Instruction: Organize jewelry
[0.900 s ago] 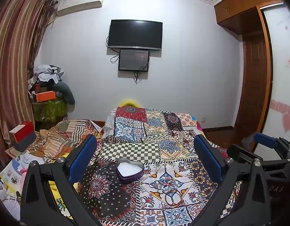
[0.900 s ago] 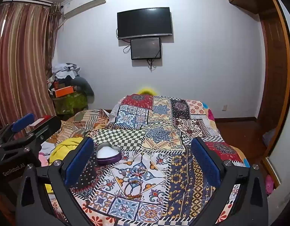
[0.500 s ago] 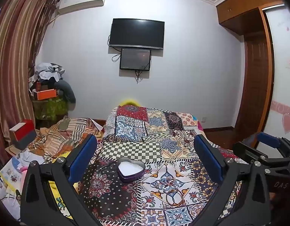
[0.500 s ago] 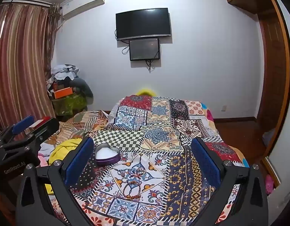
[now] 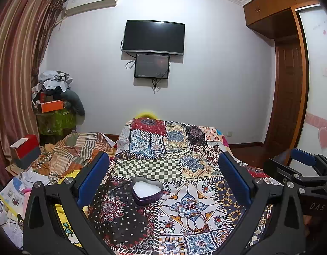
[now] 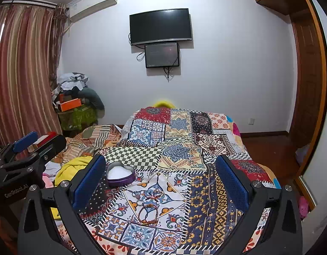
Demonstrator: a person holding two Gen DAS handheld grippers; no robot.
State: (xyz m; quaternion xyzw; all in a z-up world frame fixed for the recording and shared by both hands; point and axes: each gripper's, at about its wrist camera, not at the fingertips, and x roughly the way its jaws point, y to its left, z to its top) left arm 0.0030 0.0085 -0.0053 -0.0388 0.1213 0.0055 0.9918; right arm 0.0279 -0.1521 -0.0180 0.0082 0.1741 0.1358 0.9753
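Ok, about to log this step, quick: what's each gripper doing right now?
Left gripper: open, holding nothing, fingers wide above the quilt.
Right gripper: open, holding nothing.

Your left hand-held gripper (image 5: 163, 182) and right hand-held gripper (image 6: 160, 180) share one build: black angular frames, silver screws, blue textured pads (image 6: 231, 182). White lettering marks each one's black body.

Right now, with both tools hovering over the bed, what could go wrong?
The braided bracelet lies on a busy patterned quilt, so it may be easy to miss or snag. The heart-shaped tin rests on soft bedding and could tip if nudged. The open right tool and left tool sit close and might collide.
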